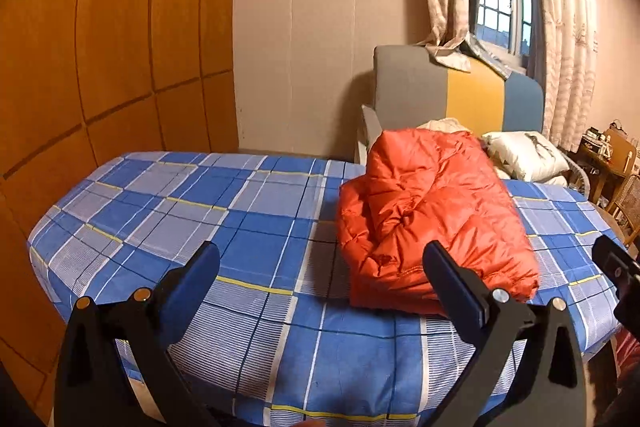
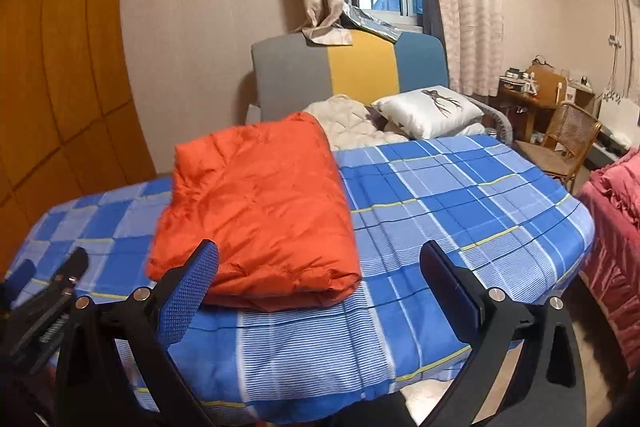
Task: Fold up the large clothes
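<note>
Blue plaid bedsheet [image 2: 460,195] under one folded orange jacket [image 2: 260,211], both grippers' fingers [image 1: 192,279] [image 2: 188,291] wide, empty.

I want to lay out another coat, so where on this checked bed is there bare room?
Bare sheet lies left of the folded orange jacket, toward the wooden wall, and right of it toward the pink bedding. Behind the jacket it is crowded: white pillow and cream quilt.

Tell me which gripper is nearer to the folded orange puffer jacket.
Right, slightly. The right gripper has its left finger overlapping the orange puffer jacket's near edge. The left gripper sits left of the jacket, centred over bare plaid sheet. Both jaws are open, holding nothing.
</note>
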A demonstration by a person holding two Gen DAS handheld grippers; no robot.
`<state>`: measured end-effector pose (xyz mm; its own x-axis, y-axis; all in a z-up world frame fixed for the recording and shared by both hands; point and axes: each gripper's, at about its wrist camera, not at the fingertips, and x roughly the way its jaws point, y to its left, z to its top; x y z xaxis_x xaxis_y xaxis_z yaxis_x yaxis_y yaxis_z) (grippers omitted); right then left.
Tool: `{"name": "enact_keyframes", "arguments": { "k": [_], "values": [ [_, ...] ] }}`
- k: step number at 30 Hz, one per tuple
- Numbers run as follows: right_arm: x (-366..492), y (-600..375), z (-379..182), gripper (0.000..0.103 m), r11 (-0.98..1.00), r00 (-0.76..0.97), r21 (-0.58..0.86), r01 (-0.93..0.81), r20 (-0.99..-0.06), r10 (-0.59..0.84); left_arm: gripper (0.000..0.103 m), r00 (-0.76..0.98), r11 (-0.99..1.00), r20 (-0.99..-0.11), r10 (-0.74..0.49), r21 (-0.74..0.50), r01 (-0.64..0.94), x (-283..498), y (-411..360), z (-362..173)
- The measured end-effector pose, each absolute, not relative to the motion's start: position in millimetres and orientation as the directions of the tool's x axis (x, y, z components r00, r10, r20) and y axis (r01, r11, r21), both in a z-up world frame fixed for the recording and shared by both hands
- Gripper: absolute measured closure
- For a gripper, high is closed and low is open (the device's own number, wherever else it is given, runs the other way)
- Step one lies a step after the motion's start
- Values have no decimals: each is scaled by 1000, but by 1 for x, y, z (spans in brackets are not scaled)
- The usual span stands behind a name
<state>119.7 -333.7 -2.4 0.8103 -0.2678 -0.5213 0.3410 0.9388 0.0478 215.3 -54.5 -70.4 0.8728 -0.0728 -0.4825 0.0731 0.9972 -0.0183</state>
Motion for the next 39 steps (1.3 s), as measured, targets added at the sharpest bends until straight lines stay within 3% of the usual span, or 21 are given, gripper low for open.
{"name": "enact_keyframes", "arguments": {
  "k": [14,39],
  "values": [
    [117,-283,-15,3,964,820,20,266,-531,-216,2,877,1000,-480,-11,-12,6,205,-19,-66],
    [99,-289,10,3,960,832,22,279,-504,-230,2,882,998,-467,-58,-14,59,182,-33,-42]
  ]
}}
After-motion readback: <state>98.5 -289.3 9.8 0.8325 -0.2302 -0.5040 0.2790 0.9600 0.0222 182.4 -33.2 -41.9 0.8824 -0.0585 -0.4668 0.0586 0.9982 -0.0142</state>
